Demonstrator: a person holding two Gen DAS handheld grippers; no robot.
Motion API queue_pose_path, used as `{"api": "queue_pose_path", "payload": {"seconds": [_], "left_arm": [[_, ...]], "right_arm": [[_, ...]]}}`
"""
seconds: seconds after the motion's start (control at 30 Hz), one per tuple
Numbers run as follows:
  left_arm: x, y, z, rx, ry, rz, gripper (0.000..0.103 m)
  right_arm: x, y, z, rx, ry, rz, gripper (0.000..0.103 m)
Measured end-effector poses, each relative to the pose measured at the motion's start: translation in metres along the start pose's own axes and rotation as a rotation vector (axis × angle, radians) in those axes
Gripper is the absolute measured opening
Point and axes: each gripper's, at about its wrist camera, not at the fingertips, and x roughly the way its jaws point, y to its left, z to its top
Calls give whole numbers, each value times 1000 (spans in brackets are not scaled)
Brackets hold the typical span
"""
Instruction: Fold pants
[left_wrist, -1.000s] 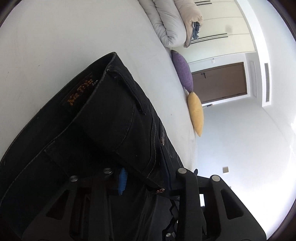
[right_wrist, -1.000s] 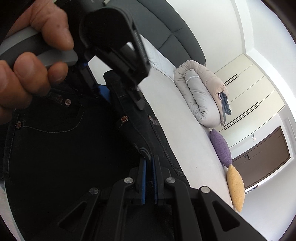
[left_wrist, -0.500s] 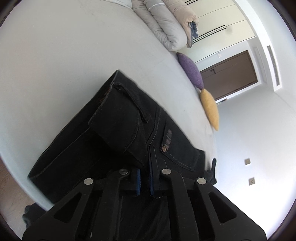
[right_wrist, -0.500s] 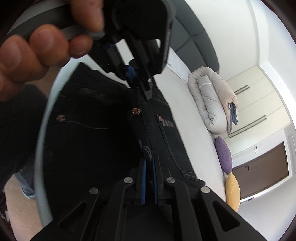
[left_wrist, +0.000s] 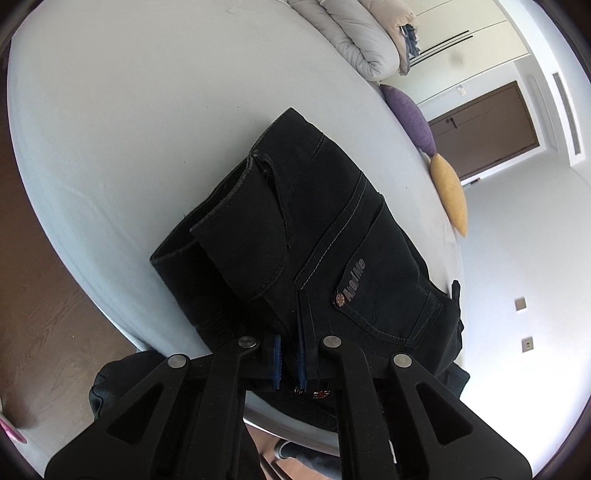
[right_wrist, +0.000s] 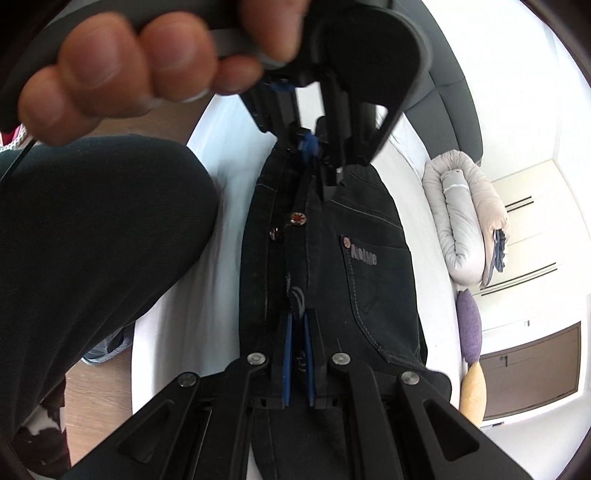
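Black denim pants (left_wrist: 314, 236) lie folded on the white bed (left_wrist: 129, 129), their waist end at the near edge. My left gripper (left_wrist: 290, 363) is shut on the waistband, its blue pads pinching the cloth. In the right wrist view the pants (right_wrist: 369, 266) run lengthwise away from me, and my right gripper (right_wrist: 297, 354) is shut on the waistband near the fly. At the far end of that waist edge the left gripper (right_wrist: 314, 144) shows from outside, held by a hand (right_wrist: 122, 70) and clamped on the cloth.
A rolled grey and beige duvet (left_wrist: 365, 40) lies at the far end of the bed, with a purple cushion (left_wrist: 410, 118) and a yellow cushion (left_wrist: 448, 192) beside it. A dark-trousered leg (right_wrist: 92, 236) stands at the bed's near edge, over the wooden floor (left_wrist: 44, 314).
The left gripper shut on the waistband, then both grippers drew the pants back toward the bed's near edge. The folded pants look smaller and more bed shows around them.
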Motion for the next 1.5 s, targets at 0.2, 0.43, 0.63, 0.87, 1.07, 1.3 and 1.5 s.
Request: {"api": "queue_pose_path", "payload": {"seconds": [0.2,0.43,0.63,0.87,1.07,1.3,1.5], "left_arm": [[6,4,-9,-8,-2,0,5],[6,16,-20,-44,-13,-47,6],[-5,21,-26,-33,-18,-24,6],[-19,20,-32,-40,21,34,14],[-71,-5,-28,51,-138,240,24],[-1,-85,-30,252,-5,109,24],[51,-87,-40,305,105,137,24]], "right_arm": [[3,11,4,-28,13,-10,7],[14,24,1,-71,21,-50,8],[2,19,4,-50,16,-41,8],[13,25,-7,9,2,-22,26],[1,12,-10,133,-64,76,100],[-20,-92,-80,690,-64,226,79],[-21,-228,-281,1456,-29,203,78]]}}
